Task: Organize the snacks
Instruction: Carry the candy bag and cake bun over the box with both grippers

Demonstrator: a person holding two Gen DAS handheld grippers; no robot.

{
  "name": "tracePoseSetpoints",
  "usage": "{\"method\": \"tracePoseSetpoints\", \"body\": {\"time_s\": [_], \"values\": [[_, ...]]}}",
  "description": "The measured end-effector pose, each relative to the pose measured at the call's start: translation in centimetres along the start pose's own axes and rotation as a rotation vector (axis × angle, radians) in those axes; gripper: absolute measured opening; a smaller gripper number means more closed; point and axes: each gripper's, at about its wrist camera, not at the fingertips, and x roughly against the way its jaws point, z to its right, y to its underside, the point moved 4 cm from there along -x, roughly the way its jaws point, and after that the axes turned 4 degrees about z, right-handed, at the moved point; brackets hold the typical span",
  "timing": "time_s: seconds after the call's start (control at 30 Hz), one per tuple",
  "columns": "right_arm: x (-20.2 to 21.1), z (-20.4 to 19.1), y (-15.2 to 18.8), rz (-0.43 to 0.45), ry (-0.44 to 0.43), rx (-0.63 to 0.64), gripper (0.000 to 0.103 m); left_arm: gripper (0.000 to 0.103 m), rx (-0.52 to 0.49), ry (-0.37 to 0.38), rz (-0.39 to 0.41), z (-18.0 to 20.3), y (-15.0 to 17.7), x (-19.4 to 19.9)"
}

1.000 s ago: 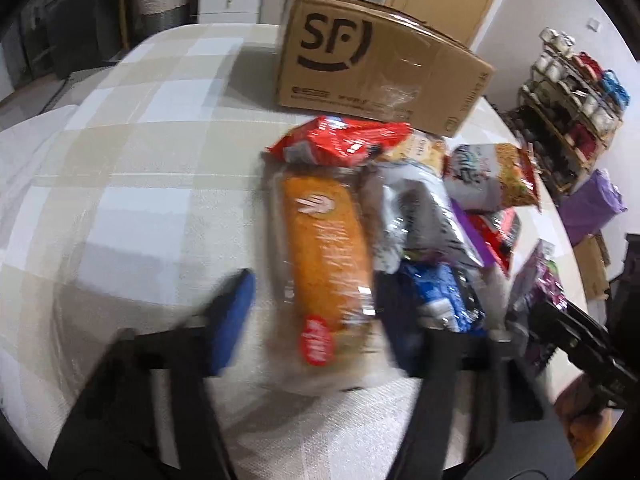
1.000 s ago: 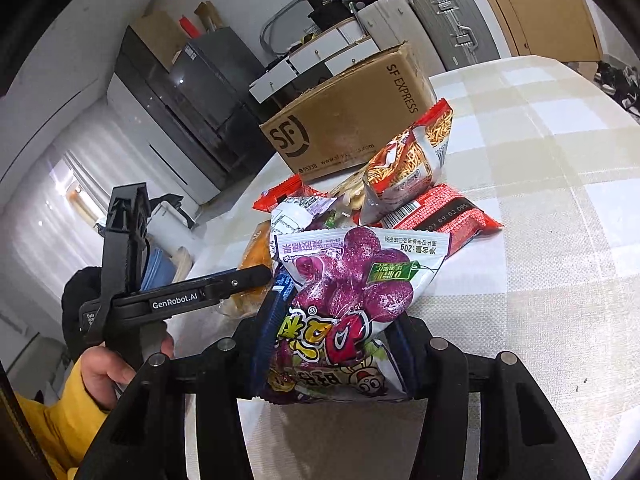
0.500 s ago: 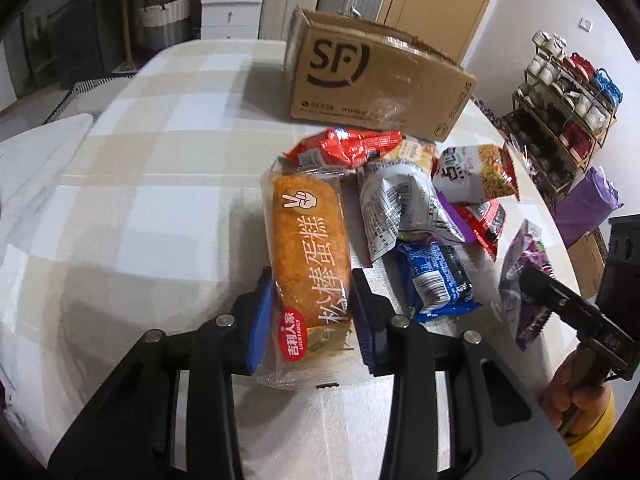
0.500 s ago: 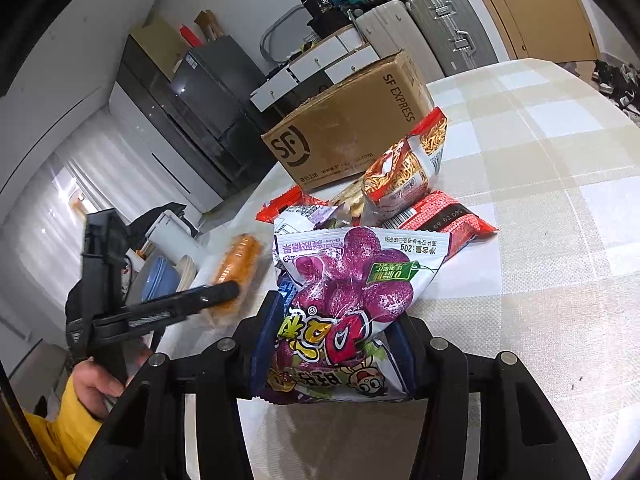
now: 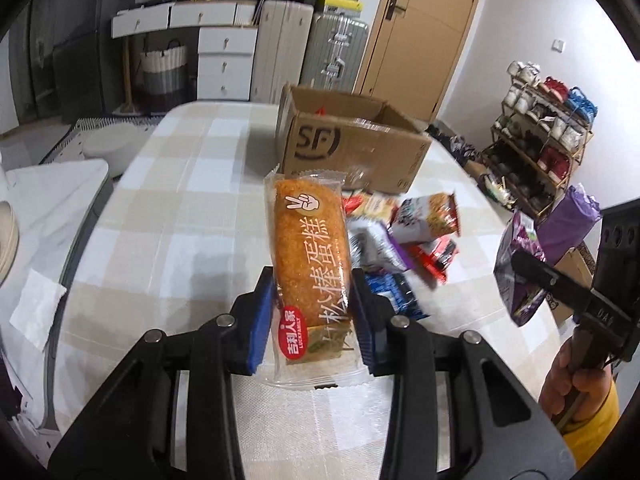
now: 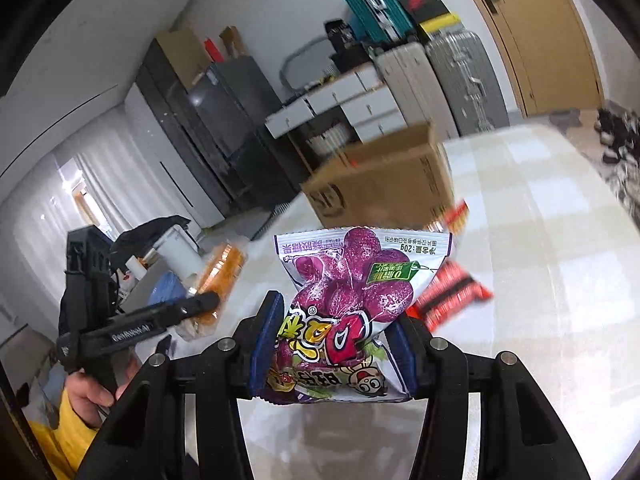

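Note:
In the left wrist view my left gripper (image 5: 313, 314) is shut on a long orange cake bar in a clear wrapper (image 5: 310, 248), held up off the checked tablecloth (image 5: 168, 216). My right gripper (image 6: 332, 340) is shut on a purple grape-candy bag (image 6: 352, 300), also lifted above the table. That purple bag (image 5: 518, 276) shows at the right of the left wrist view; the orange bar (image 6: 222, 276) shows at the left of the right wrist view. An open brown SF cardboard box (image 5: 352, 152) stands behind the pile of snack packets (image 5: 404, 236).
Loose packets lie below the box, among them a red one (image 6: 448, 296) and a blue one (image 5: 396, 292). A shoe rack (image 5: 544, 144) stands at the right. Drawers and suitcases (image 5: 280, 48) line the far wall. A white side table (image 5: 44, 216) sits to the left.
My left gripper closed on the orange cake bar and lifted it off the table. My right gripper rose with the purple bag; the pile and box now sit lower and farther in both views.

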Motion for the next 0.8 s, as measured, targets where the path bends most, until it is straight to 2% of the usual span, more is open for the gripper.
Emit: {"method": "tracePoseSetpoints", "body": {"time_s": [0.37,0.8], "values": [[2.4,-5.7,-6.2,0.076,-0.041,0.097,0.051,0.033,-0.018,0.034,0.102,0.8,-3.3,5.1],[0.9,-9.7,-11.3,0.086,-0.069,0.195,0.051,0.033,-0.044,0.084,0.177,2.0,-7.7,7.6]]}}
